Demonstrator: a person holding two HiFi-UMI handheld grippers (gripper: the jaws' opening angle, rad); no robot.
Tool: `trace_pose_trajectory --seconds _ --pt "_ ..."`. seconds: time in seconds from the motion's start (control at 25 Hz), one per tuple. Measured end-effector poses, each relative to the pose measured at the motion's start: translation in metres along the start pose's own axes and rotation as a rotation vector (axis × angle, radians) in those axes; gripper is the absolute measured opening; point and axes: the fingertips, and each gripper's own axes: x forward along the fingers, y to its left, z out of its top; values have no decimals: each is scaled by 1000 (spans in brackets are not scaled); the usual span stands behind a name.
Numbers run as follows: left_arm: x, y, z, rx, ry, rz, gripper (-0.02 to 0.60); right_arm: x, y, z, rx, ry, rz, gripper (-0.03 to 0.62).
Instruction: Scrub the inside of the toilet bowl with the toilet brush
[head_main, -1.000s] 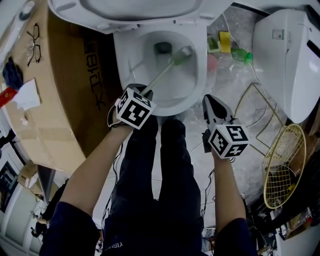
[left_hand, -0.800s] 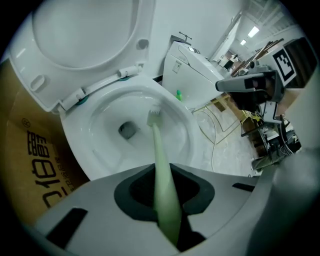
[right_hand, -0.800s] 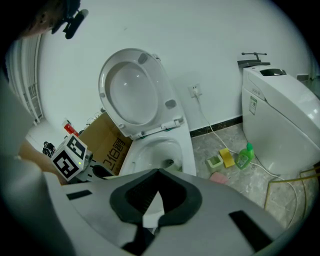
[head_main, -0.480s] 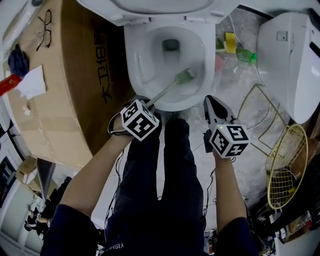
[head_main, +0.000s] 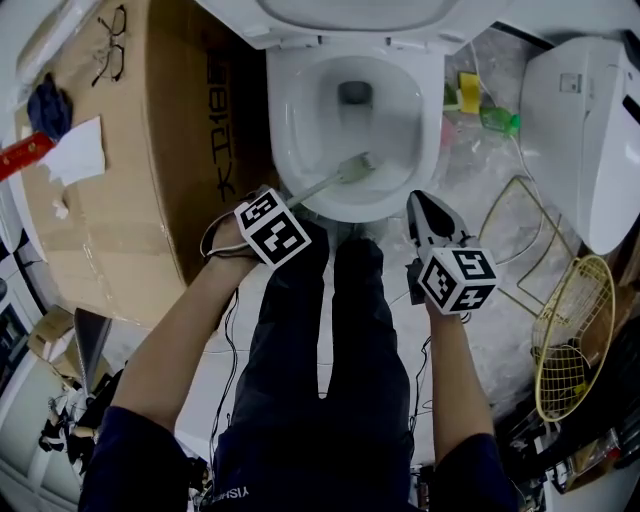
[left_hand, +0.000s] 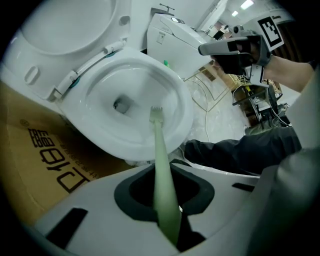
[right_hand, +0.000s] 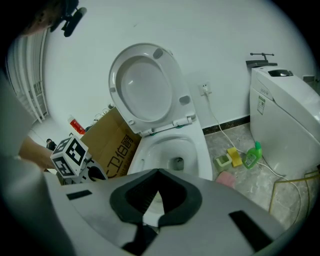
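A cardboard box (head_main: 130, 200) stood just beside the toilet bowl (head_main: 283, 130), whose seat was raised. The right gripper (head_main: 422, 205) hung near the front rim, jaws pressed together on nothing. The left gripper (left_hand: 165, 200) pinched the handle of the toilet brush (head_main: 335, 177) — its head lay inside the bowl, against the near wall. Judgement: scrubbing was in hand — the next stroke called for sweeping the head round the wall with steady pressure.

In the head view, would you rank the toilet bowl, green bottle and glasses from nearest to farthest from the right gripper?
1. Toilet bowl, just ahead of the right gripper.
2. Green bottle, floor, ahead-right.
3. Glasses, far left, on the box.
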Motion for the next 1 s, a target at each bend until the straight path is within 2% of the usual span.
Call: trace_pose_trajectory --seconds 0.12,0.36,0.64,1.0 --pt "-5 16 -7 -10 31 29 77 2 2 1 -4 3 2 5" --pt "-24 55 -9 -17 61 134 77 3 -3 2 -1 15 -2 5" --pt "-28 85 -2 -76 52 161 77 13 -11 12 2 23 -1 5" --pt "-49 134 28 -102 -8 260 77 22 -22 31 9 21 -6 5"
